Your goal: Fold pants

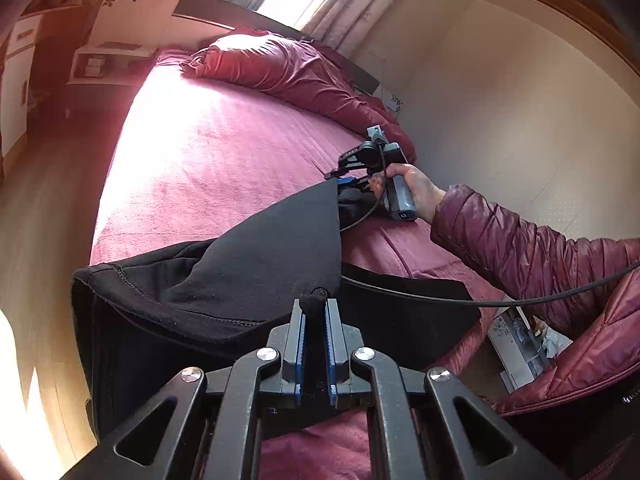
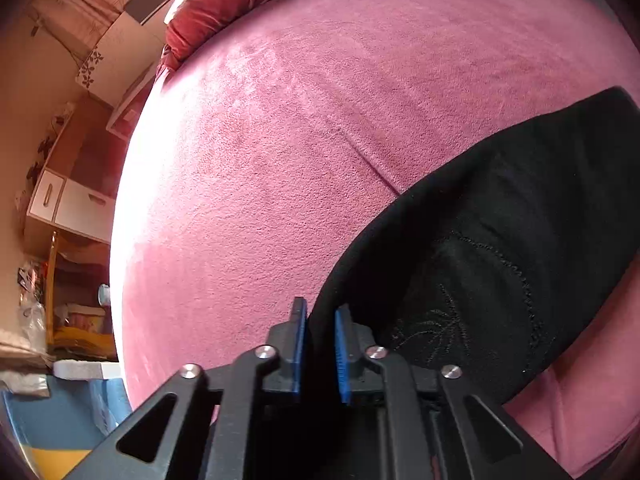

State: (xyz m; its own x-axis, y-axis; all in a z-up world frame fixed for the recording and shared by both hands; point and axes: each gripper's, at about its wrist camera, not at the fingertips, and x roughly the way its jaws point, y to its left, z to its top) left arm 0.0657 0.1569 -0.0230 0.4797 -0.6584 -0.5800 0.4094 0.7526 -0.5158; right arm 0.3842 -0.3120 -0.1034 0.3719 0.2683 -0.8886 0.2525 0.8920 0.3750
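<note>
- Nearest to me in the left wrist view, my left gripper [image 1: 315,307] has its blue pads clamped on a small bunch of black cloth, a corner of the pants [image 1: 256,264].
- From that pinch the lifted fabric rises as a taut flat sheet, its straight edge running away from me toward my right gripper [image 1: 347,179], so the held edge spans from one gripper to the other.
- Below the lifted sheet, the rest of the pants lies on the bed [image 1: 224,168] near its front edge; a stitched hem shows at the left, and part of the cloth hangs over the bed's side there.
- In the right wrist view, my right gripper [image 2: 320,316] is closed on the black fabric too; the cloth passes between the pads and spreads out to the right, with a zigzag seam and faint embroidery on its surface.
- The person's right hand [image 1: 416,190] grips that tool's handle, in a maroon puffer sleeve [image 1: 520,248], and a black cable [image 1: 460,300] trails across the pants.
- Farther off, a crumpled red duvet [image 1: 288,68] lies at the head of the bed.
- Beyond it, curtains [image 1: 320,4] frame a bright window; I see no containers I can make out.
</note>
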